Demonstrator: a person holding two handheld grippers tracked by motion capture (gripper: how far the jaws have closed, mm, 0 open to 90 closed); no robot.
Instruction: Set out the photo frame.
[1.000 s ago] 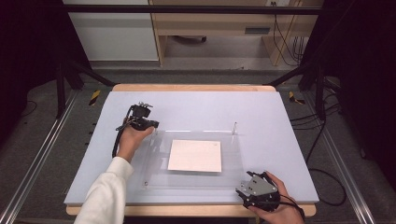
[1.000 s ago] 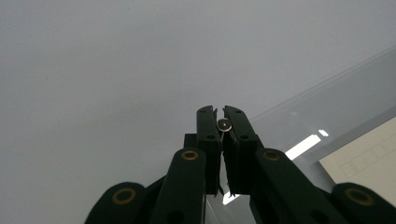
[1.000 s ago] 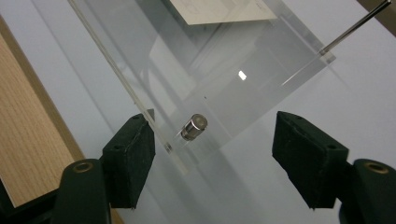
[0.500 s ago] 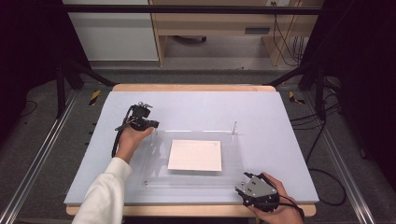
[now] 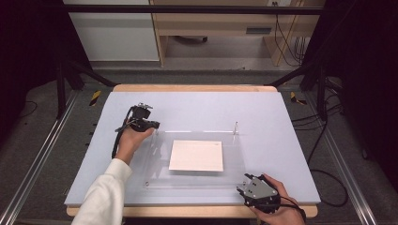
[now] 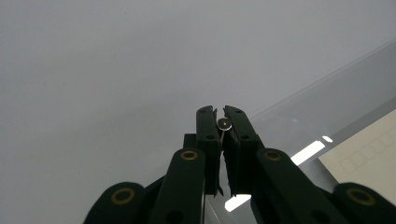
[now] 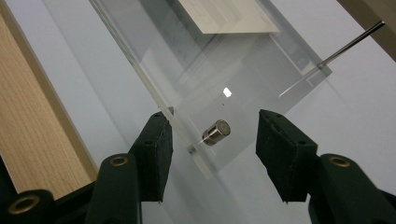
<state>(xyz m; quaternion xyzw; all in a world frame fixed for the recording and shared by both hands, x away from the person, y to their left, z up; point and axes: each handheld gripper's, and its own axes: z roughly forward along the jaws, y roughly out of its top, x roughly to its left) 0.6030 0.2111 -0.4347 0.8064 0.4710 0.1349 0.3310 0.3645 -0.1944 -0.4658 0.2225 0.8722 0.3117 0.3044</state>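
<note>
A clear acrylic plate (image 5: 157, 159) lies on the pale grey table mat (image 5: 202, 108) with a white sheet (image 5: 197, 155) at its middle. At the plate's back left corner my left gripper (image 5: 155, 125) is shut on a small round-headed metal pin (image 6: 225, 123). At the front right corner my right gripper (image 5: 245, 182) is open. In the right gripper view its jaws have just been closing and stand on either side of a short metal stud (image 7: 217, 132) that rises from the plate (image 7: 187, 70). The pads (image 7: 158, 140) are apart from the stud.
A thin metal rod (image 5: 235, 126) stands upright at the plate's back right corner, also seen as the rod (image 7: 350, 44) in the right gripper view. The table's wooden front edge (image 7: 32, 116) runs just beside the right gripper. Cables trail from both grippers.
The right gripper's jaws have drawn a little closer together around the stud. Both hands have stayed where they were, and the left gripper has kept its grip.
</note>
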